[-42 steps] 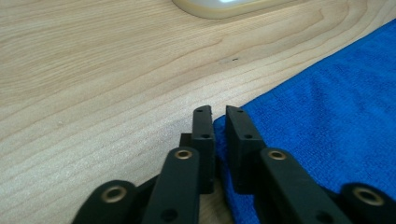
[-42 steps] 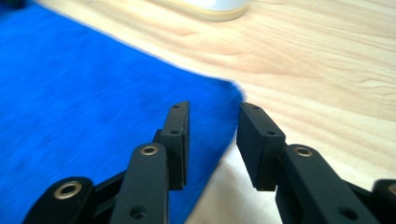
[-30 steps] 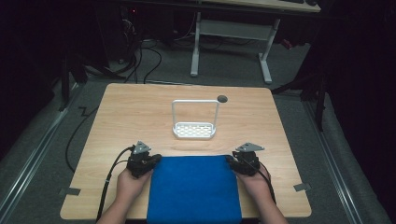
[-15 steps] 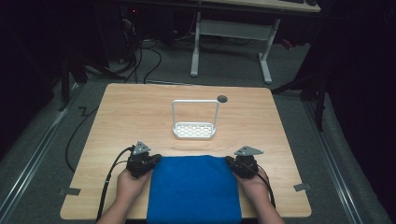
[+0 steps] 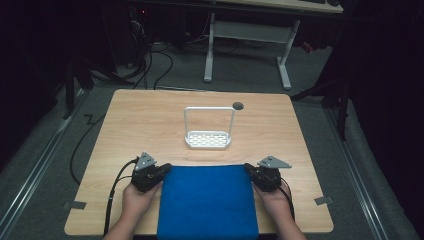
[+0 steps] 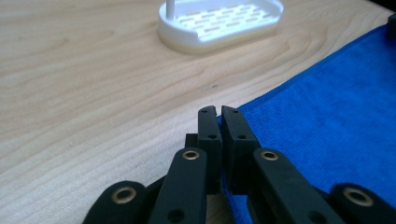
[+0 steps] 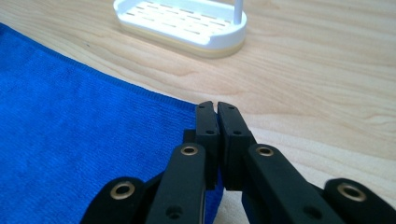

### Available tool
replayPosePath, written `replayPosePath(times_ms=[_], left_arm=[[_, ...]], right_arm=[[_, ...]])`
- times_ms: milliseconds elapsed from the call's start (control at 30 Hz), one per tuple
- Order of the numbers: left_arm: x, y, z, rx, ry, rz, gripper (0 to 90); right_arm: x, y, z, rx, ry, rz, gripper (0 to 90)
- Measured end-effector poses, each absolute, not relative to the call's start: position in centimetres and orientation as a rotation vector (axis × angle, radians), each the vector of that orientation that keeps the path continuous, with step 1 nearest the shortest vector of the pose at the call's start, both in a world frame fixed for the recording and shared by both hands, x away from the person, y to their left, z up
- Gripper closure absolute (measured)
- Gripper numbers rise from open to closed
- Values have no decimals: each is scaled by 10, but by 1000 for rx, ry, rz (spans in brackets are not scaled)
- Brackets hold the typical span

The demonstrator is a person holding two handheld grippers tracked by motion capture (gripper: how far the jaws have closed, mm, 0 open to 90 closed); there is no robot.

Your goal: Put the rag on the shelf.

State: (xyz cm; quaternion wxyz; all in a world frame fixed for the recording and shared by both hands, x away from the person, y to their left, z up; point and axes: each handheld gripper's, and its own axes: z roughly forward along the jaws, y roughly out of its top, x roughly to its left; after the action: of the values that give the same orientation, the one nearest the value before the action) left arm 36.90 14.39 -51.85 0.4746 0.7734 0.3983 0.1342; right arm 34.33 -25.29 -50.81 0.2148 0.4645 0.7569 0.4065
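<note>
Against the picture from a second ago, the blue cloth (image 5: 207, 200) lies in the same place on the near middle of the wooden table (image 5: 150, 130), its near edge reaching the table's near edge, and neither hand has shifted noticeably. The one change is at the right gripper (image 5: 255, 173): its jaws stood partly apart then and have closed since, a closing that was over about half a second ago.

Now the right gripper sits at the cloth's far right corner with its jaws pressed together. In the right gripper view (image 7: 215, 106) a sliver of blue cloth (image 7: 70, 149) shows low between the jaws, so the corner is pinched.

The left gripper (image 5: 161, 170) is at the far left corner, its jaws likewise closed with barely a gap. In the left gripper view (image 6: 218, 110) the cloth's corner (image 6: 327, 126) runs in between the jaws and is clamped there.

Both corners lie low against the table, the cloth flat and spread between the two hands. The white rack (image 5: 208, 131) stands on the table beyond the cloth, well apart from its far edge.
</note>
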Motion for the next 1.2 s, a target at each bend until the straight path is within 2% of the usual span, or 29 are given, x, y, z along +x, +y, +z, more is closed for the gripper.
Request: replayPosePath(times_ms=[833, 1200], left_arm=[[342, 147, -482, 1774, 893, 478, 872], [332, 148, -451, 1687, 825, 532, 874]], right_arm=[[321, -253, -473, 1131, 1979, 1260, 885], [311, -251, -452, 1067, 1904, 1307, 885]])
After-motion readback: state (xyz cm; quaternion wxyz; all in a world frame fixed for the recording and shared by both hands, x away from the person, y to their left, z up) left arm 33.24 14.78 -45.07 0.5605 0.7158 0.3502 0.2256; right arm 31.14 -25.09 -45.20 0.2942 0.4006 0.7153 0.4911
